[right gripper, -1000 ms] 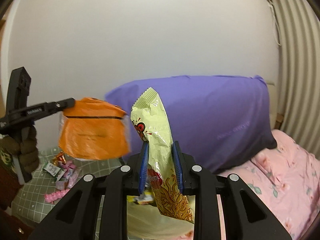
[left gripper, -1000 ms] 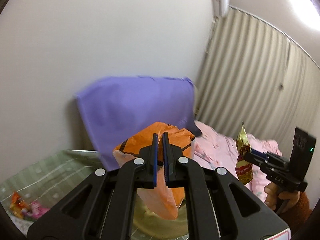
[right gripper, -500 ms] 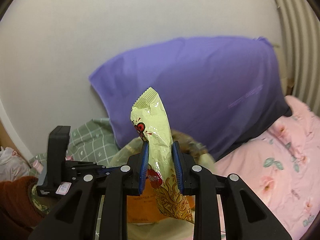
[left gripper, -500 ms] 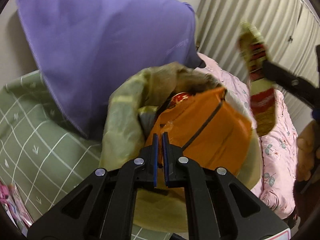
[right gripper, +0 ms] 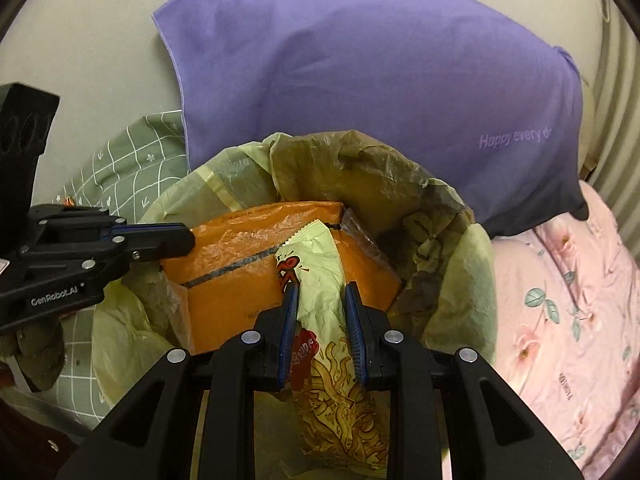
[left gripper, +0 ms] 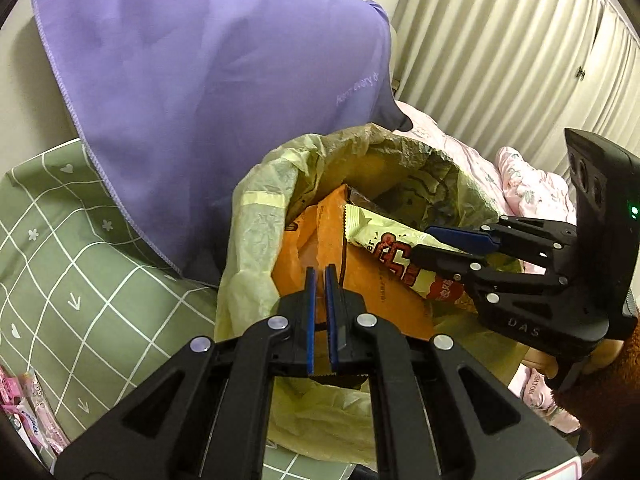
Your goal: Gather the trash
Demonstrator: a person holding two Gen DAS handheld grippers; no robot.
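A bin lined with a yellow-green trash bag (left gripper: 256, 240) (right gripper: 456, 264) stands open below both grippers. My left gripper (left gripper: 320, 276) is shut on an orange snack bag (left gripper: 372, 292), which hangs inside the bag's mouth. It also shows in the right wrist view (right gripper: 240, 264), with the left gripper (right gripper: 176, 240) at its left edge. My right gripper (right gripper: 320, 292) is shut on a pale yellow snack packet (right gripper: 320, 264) and holds it over the orange bag, inside the mouth. In the left wrist view the right gripper (left gripper: 432, 240) comes in from the right with the packet (left gripper: 384, 244).
A purple pillow (left gripper: 208, 64) (right gripper: 360, 80) leans on the wall behind the bin. A green checked sheet (left gripper: 60, 260) lies to the left, with pink wrappers (left gripper: 24, 412) at its near edge. A pink floral blanket (right gripper: 560, 300) lies to the right, curtains (left gripper: 500, 48) behind it.
Both grippers have tilted down and moved over the bin. The orange bag and the yellow packet went from held high in the air to inside the trash bag's mouth.
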